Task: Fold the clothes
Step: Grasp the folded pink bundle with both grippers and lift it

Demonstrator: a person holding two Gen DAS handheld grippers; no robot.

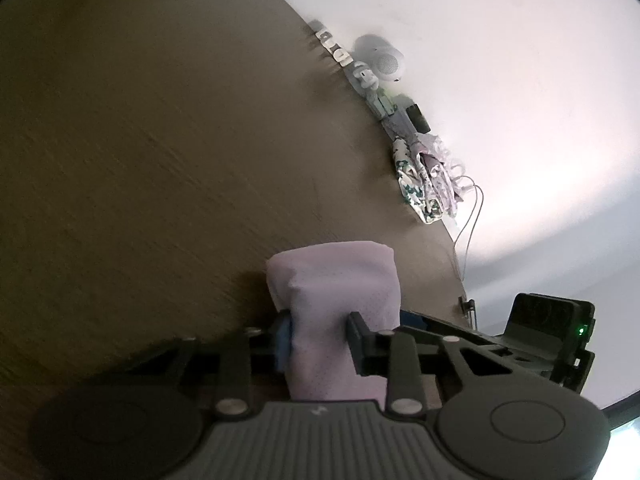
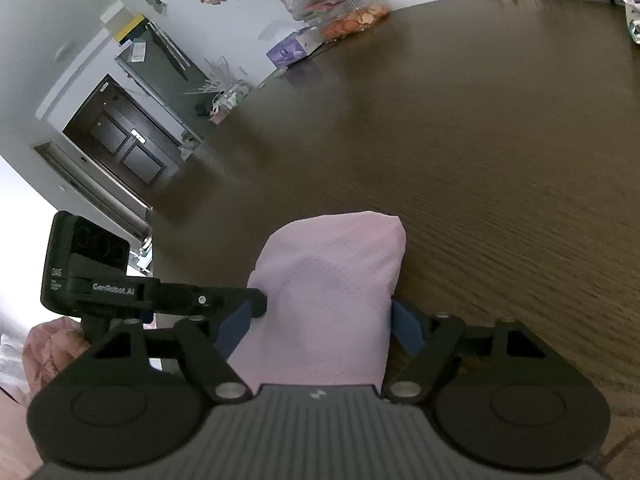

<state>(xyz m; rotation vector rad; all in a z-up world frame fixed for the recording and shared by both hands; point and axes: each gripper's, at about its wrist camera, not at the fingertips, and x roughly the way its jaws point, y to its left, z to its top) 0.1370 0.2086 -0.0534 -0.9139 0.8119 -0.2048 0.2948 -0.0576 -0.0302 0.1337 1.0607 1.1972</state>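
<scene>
Gripping is observed at both tools: the left gripper [image 1: 318, 342] is pinched on a pale pink garment [image 1: 336, 292], its pads pressed into the cloth from both sides so that the fabric bulges above them. The right gripper [image 2: 322, 324] is set wider around the same pink garment [image 2: 328, 280], with a blue pad [image 2: 406, 330] touching the cloth on one side and the other blue pad close against it on the other; a firm pinch there cannot be confirmed, so its hold is judged partial.

The garment is bunched into a rounded, already doubled bundle, standing up between the fingers over the dark wooden table [image 2: 480, 160], near the table's near edge. In the right wrist view the left tool's finger [image 2: 224, 298] is seen touching the bundle's side.

Along the far edge of the table, small items are noted (a patterned cloth heap [image 1: 424, 184], a white round speaker [image 1: 380, 58], a tissue box [image 2: 290, 50], snack bags [image 2: 344, 4]), all well apart from the work.

The step in hand is judged to be the taking up of a fold edge by both tools. The next move would call for the right tool's grip to be secured, and the cloth then carried over together, evenly, so that no layer slips out.
</scene>
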